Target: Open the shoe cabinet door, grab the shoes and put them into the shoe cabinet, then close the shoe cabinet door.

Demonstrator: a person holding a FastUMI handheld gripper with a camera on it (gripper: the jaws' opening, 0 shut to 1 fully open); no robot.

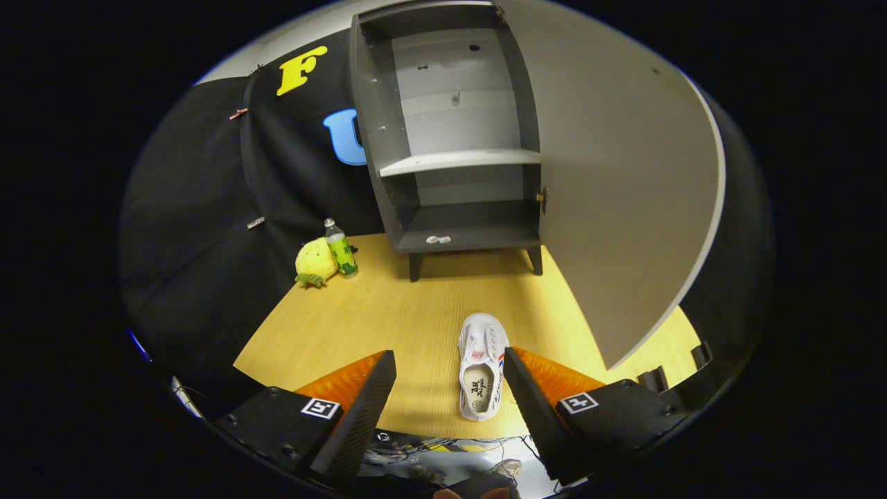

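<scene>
A white shoe point(481, 364) lies on the wooden floor, its toe pointing toward the cabinet, its heel near me. It sits between my fingers, close against the right finger point(527, 395), with a wide gap to the left finger point(367, 398). My gripper point(449, 359) is open and holds nothing. Beyond the shoe stands the grey shoe cabinet point(450, 138) on short legs. Its door point(617, 180) is swung wide open to the right. A pale shelf point(461, 161) divides the inside, and a small white item point(438, 240) lies on the bottom board.
A yellow plush toy point(315, 262) and a green-labelled bottle point(340, 248) stand on the floor left of the cabinet, against the black cloth wall. The open door reaches far out over the floor on the right. Cables lie below the floor's near edge.
</scene>
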